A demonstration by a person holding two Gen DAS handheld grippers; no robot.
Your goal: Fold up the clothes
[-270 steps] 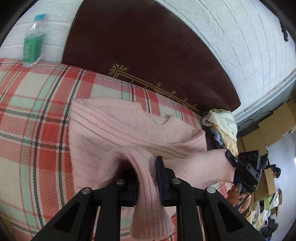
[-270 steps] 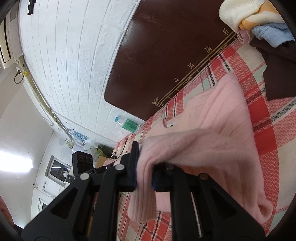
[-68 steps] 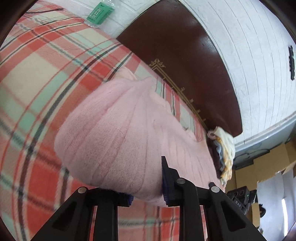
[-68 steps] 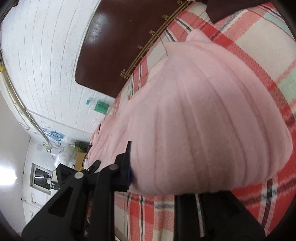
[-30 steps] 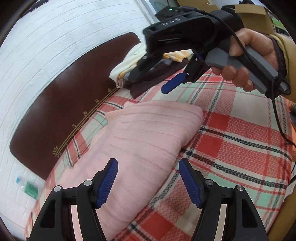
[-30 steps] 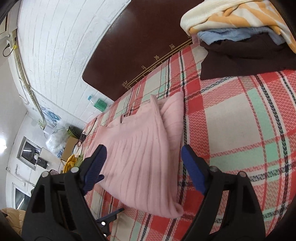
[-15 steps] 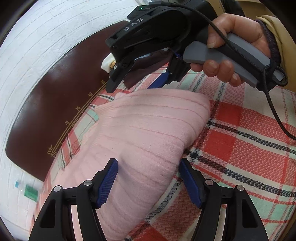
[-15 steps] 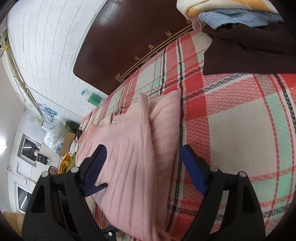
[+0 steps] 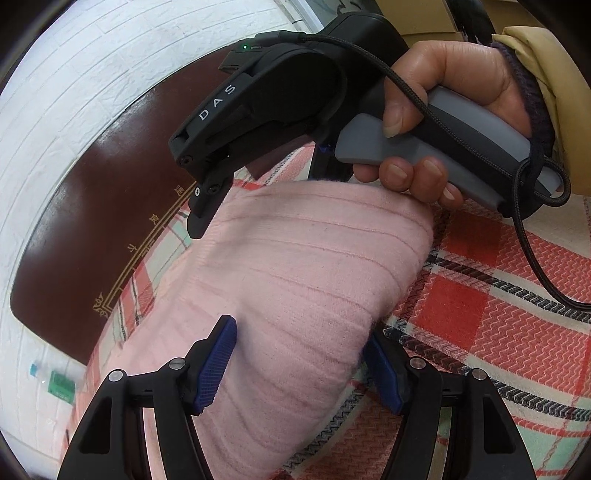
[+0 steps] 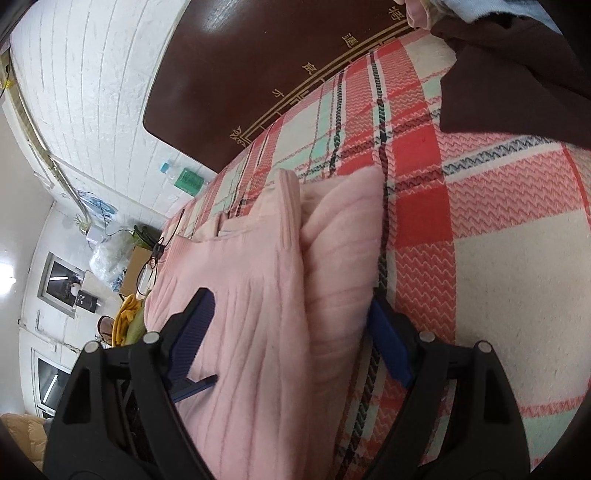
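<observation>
Now the pink sweater (image 9: 310,280) lies folded, thick and ribbed.

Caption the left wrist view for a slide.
Open left gripper straddles the folded pink sweater on the plaid blanket, right gripper close behind.

My two wrist views sit low and close, facing along my spread claws; both share the pink sweater (image 9: 295,295) (image 10: 258,332) between them.

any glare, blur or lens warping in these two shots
Left wrist view: sharp, evenly lit; the fisheye bows the white brick wall and dark corners frame it. Right wrist view: a shiny highlight on the brown headboard, a blown-out bright patch at the left edge, curved wall lines; the pink sweater stays sharp.
</observation>
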